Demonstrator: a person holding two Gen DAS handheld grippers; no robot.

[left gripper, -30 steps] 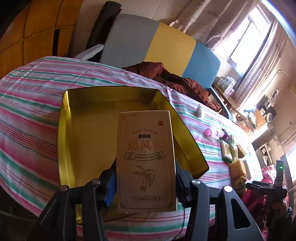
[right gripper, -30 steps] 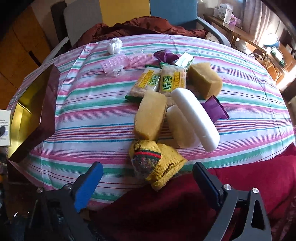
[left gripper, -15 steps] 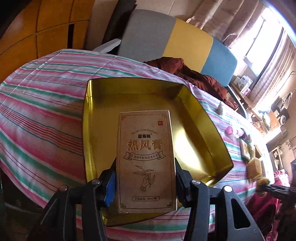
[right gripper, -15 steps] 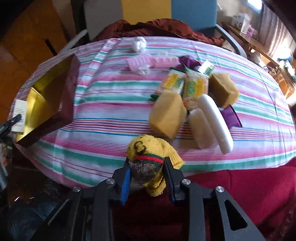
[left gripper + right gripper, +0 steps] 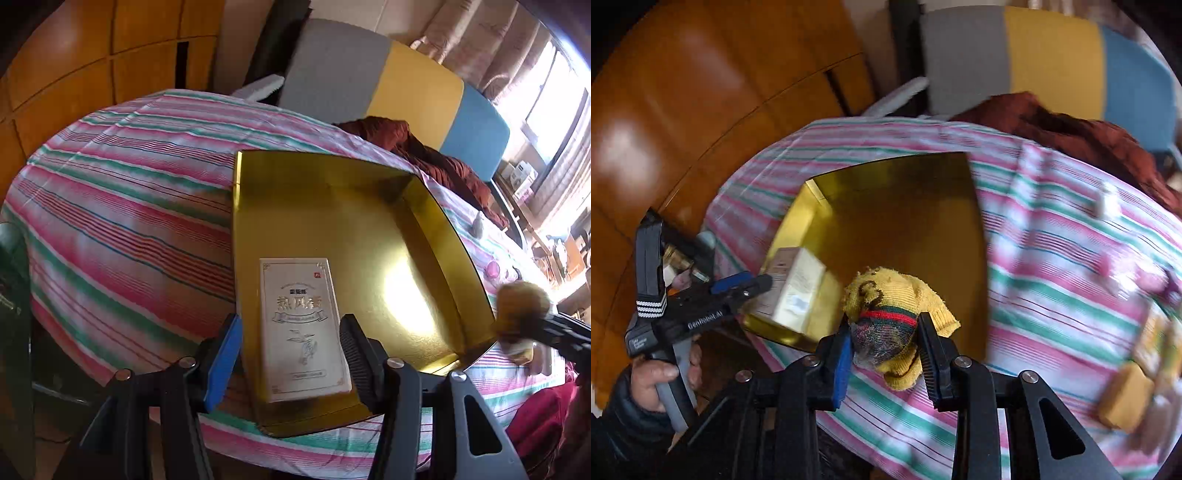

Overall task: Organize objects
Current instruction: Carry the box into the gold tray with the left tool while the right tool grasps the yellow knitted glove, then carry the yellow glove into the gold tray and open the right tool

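Inside the gold tray [image 5: 436, 236], most of the floor lies bare; the pale box [image 5: 303, 325] rests at its near edge between the parted left gripper [image 5: 290, 343]. The right gripper [image 5: 884, 345] clamps the yellow sock bundle [image 5: 894, 314] above the tray's near rim.

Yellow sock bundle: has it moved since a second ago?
Yes. The yellow sock bundle, then lying at the striped tablecloth edge near the sponges, is now clamped in the right tongs and carried left to the gold tin.
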